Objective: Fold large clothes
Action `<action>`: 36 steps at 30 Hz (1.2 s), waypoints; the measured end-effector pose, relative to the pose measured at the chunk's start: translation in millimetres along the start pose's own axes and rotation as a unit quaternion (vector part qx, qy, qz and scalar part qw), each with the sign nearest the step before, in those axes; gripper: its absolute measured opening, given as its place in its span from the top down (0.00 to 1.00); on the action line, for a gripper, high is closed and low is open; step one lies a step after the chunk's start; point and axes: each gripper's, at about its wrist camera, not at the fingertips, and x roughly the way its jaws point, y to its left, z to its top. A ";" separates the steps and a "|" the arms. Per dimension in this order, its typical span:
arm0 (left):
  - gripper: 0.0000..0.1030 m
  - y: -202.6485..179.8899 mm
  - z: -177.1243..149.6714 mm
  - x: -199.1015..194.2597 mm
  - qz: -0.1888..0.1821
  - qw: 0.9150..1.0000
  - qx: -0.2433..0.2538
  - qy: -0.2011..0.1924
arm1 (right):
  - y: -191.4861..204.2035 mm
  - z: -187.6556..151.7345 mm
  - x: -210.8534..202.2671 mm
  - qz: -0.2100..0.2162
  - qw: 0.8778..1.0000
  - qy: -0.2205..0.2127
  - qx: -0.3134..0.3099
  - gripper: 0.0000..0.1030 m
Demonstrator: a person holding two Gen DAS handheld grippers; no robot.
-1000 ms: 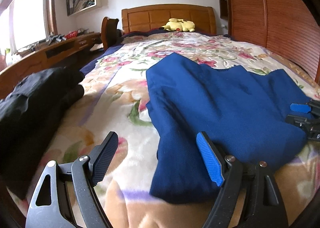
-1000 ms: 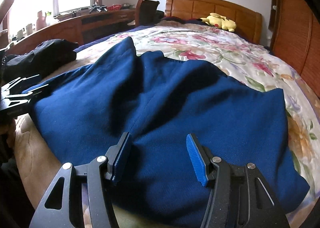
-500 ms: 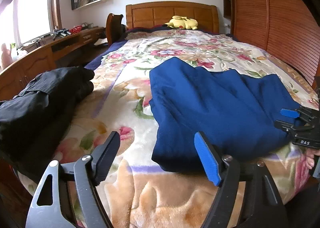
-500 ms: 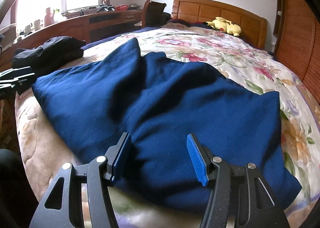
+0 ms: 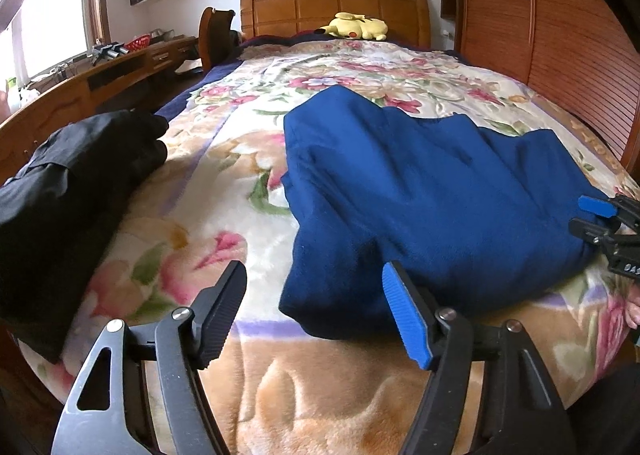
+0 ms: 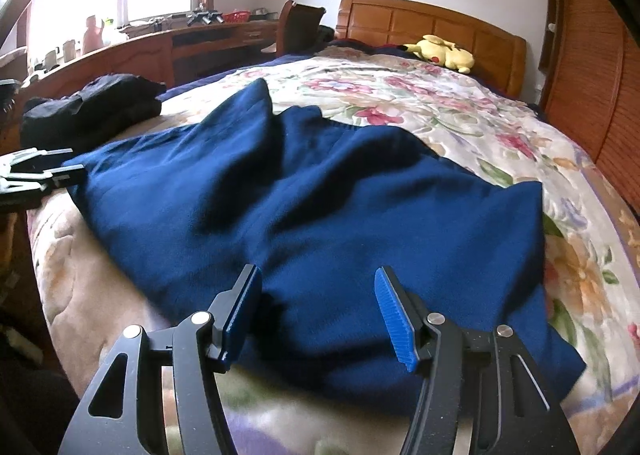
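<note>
Two hand-held grippers hover over a bed [image 5: 248,183] with a flowered blanket. A blue garment [image 6: 320,215] lies rumpled at the near end. The left hand-held gripper [image 5: 316,307], its jaws just narrowing yet spread with nothing pinched, straddles the garment's near left corner. The right hand-held gripper [image 6: 320,311] hangs spread above the near hem. Black clothes [image 5: 72,183] sit at the left edge.
</note>
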 end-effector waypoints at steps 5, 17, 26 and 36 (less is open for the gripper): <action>0.31 -0.4 -2.8 -0.8 -0.007 1.000 -0.015 -0.003 | 0.9 6.8 -8.4 -0.015 1.000 -0.003 0.008 0.41; 0.31 5.4 -9.3 5.5 -0.038 0.999 -0.037 -0.002 | 7.2 -4.8 -19.7 -0.037 0.999 0.014 0.002 0.41; 0.39 11.9 -12.5 8.8 -0.075 0.996 -0.054 -0.009 | 9.0 13.1 -17.5 -0.020 0.999 -0.006 0.033 0.41; 0.89 -0.4 4.6 -7.2 -0.094 0.995 -0.017 -0.028 | 10.5 25.0 11.3 0.001 0.999 -0.005 0.036 0.41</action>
